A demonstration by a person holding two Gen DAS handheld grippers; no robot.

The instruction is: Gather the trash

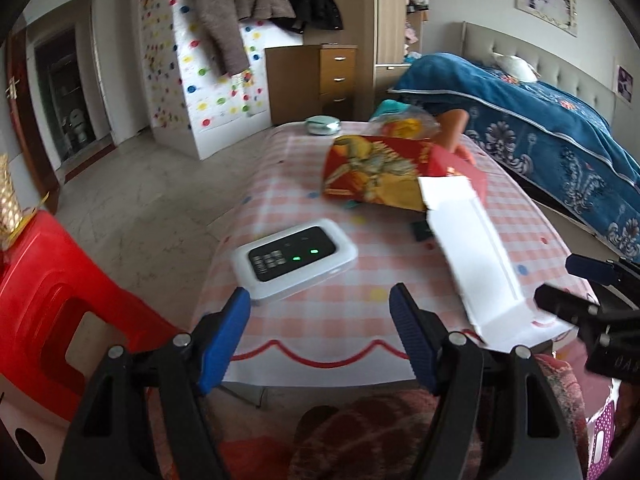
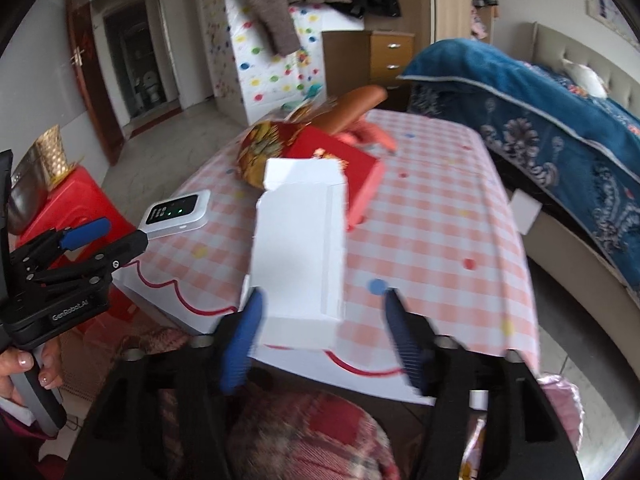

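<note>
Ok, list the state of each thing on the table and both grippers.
white box: end flap open, lying on the table
red box: lying tilted
white device: on, green lights lit
left gripper: open, empty
right gripper: open, white box's end between its fingers

Home bedroom: bed (image 1: 560, 128), hung coats (image 1: 232, 8)

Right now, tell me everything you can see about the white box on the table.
The white box is a long, plain carton, apparently cardboard, lying flat on the checked tablecloth at the near edge. Its far end flap is open, beside a red box. Its near end sits between the open right gripper fingers, apparently not clamped.
</note>
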